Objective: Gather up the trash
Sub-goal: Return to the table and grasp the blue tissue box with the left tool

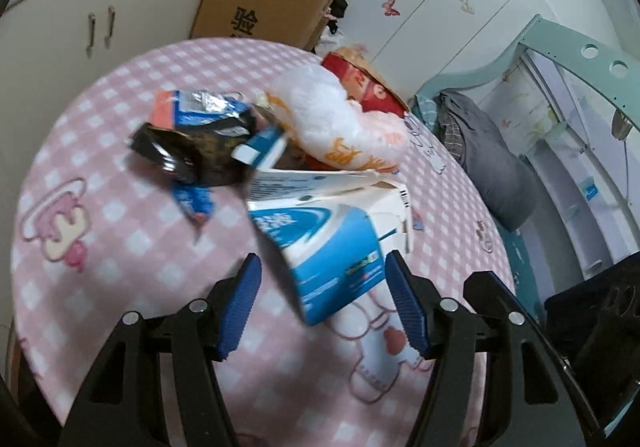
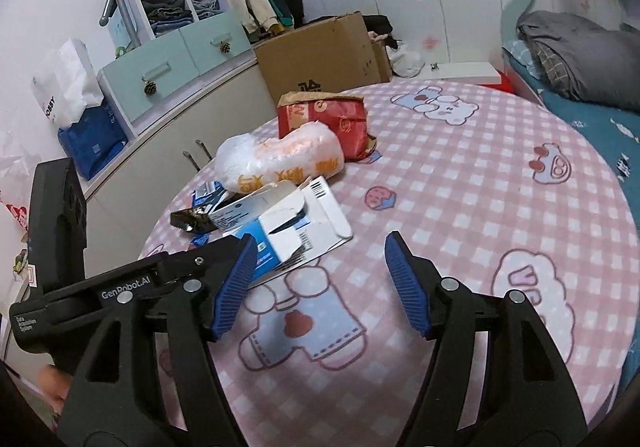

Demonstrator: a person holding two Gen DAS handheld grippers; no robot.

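A pile of trash lies on a round table with a pink checked cloth. A torn blue and white carton lies nearest, its end between my left gripper's open blue fingers. Behind it lie a black wrapper, a blue and orange wrapper, a white plastic bag and a red paper bag. In the right wrist view my right gripper is open and empty over the cloth, just right of the carton. The plastic bag and red bag lie beyond. The left gripper's body shows at the left.
A brown cardboard box stands behind the table by white cabinets. A bed with a grey pillow is at the right. Teal drawers and shelves of clothes stand at the left.
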